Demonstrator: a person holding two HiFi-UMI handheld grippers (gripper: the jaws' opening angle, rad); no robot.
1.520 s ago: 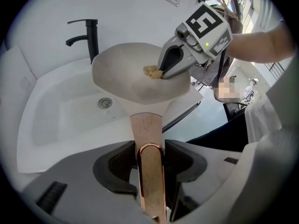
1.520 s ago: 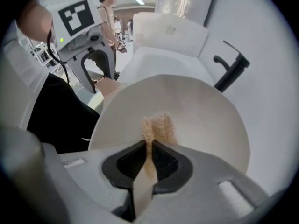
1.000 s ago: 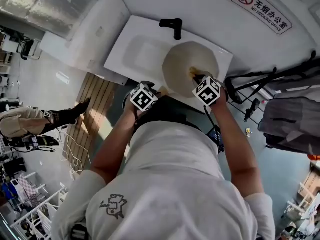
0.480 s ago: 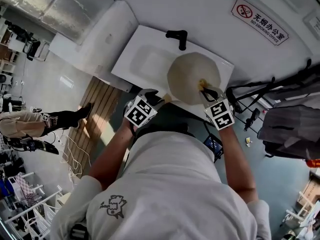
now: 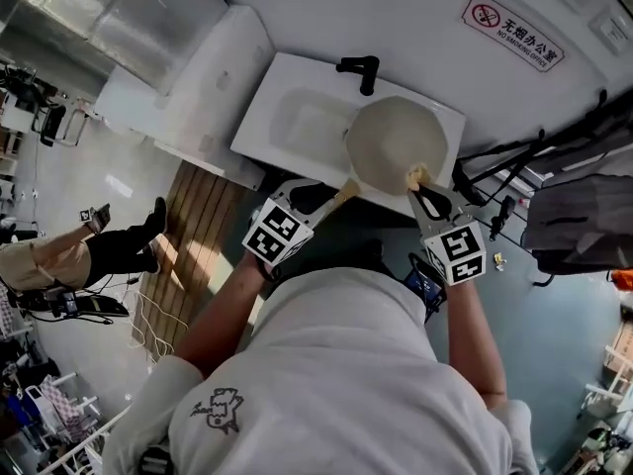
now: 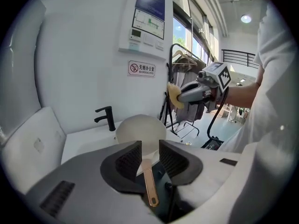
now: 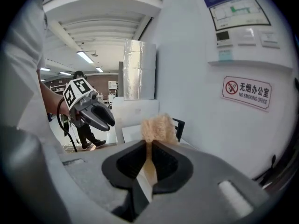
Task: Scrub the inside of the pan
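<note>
so the pan [image 5: 396, 142] looks smooth matt cream inside, handle [image 6: 149, 188] wood-toned, scrubber [image 7: 159, 127] coarse fuzzy fibre, tap [image 5: 364, 67] matt black, basin [image 5: 287, 117] smooth white.

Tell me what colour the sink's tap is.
The tap is black, clearest in the left gripper view.

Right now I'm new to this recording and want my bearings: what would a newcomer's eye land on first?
The round cream pan with a slim brown handle, held over the white sink by the left gripper, whose jaws have just been closing with the handle between them. Next, the tan fibrous scrubber clamped in the right gripper, raised at the pan's right. Behind them, a red-and-white no-smoking sign on the white wall.
</note>
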